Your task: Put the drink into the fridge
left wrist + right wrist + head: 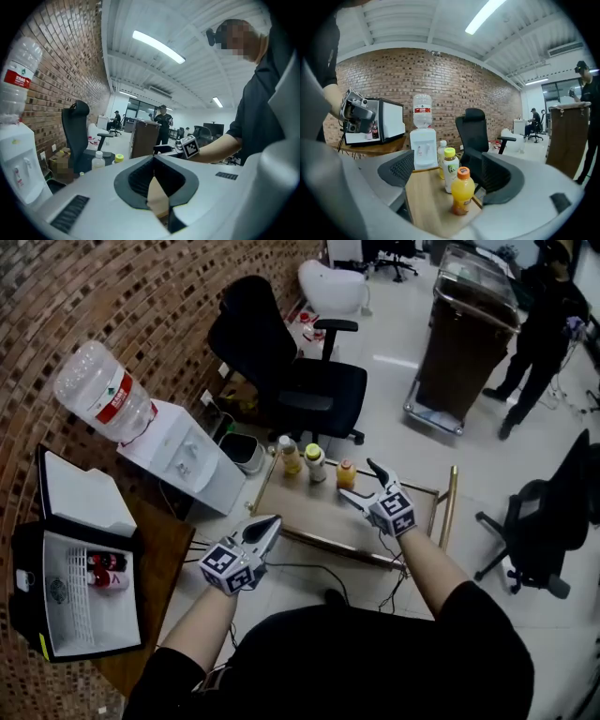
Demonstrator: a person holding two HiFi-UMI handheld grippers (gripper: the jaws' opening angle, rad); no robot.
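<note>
Jaws stand wide apart and empty on my right gripper and pinched together on nothing on my left gripper, with the orange drink upright at the far edge of the table, dead ahead of the right jaws, the nearer hand.

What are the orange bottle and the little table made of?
The orange bottle looks like clear, glossy plastic: the juice shows through it, under an orange cap. The table looks like matte wood or wood-look board, going by its tan, dull top.
</note>
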